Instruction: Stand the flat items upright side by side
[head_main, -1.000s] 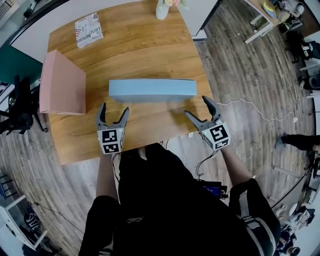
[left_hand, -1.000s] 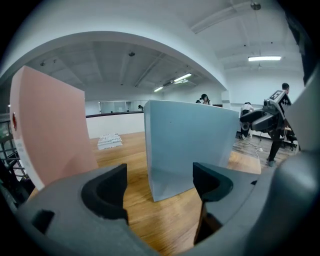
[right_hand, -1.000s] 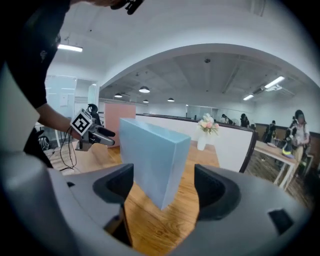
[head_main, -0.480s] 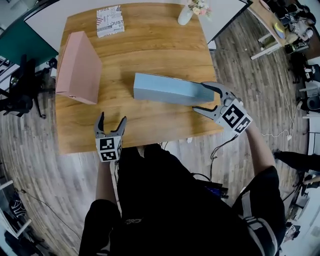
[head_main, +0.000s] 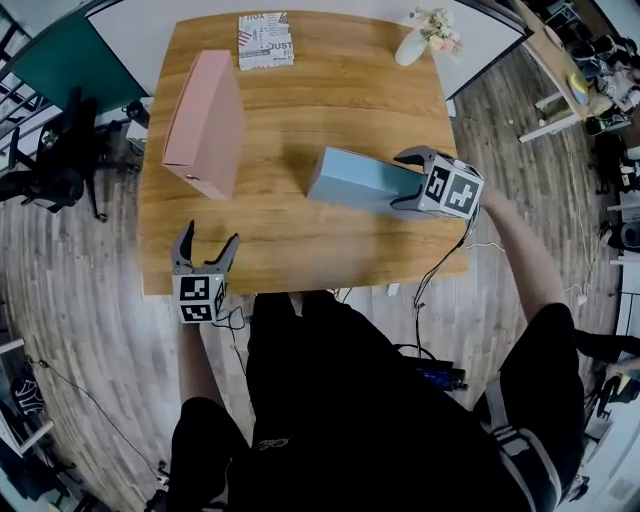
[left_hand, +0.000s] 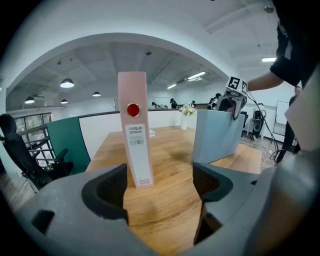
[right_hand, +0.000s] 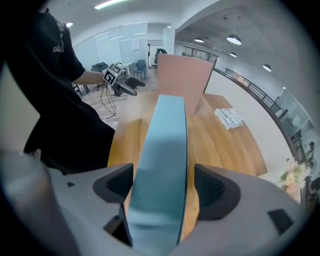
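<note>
A pink binder (head_main: 205, 120) stands upright at the far left of the wooden table (head_main: 330, 90); its spine with a red dot (left_hand: 135, 130) faces my left gripper. A light-blue binder (head_main: 355, 180) stands on its long edge at the right. My right gripper (head_main: 397, 180) straddles its right end from above. The jaws have just been opening, and the blue spine (right_hand: 165, 165) lies between the pads with a gap on one side. My left gripper (head_main: 205, 250) hovers open and empty at the near left table edge, away from both binders.
A printed booklet (head_main: 265, 40) lies at the table's far edge, and a white vase of flowers (head_main: 412, 45) stands at the far right corner. An office chair (head_main: 55, 160) stands to the table's left. A cable (head_main: 440, 265) hangs off the near right edge.
My right gripper swung from the near edge onto the blue binder's right end and rolled over it. The left gripper drew back leftward to the table's near left edge.
</note>
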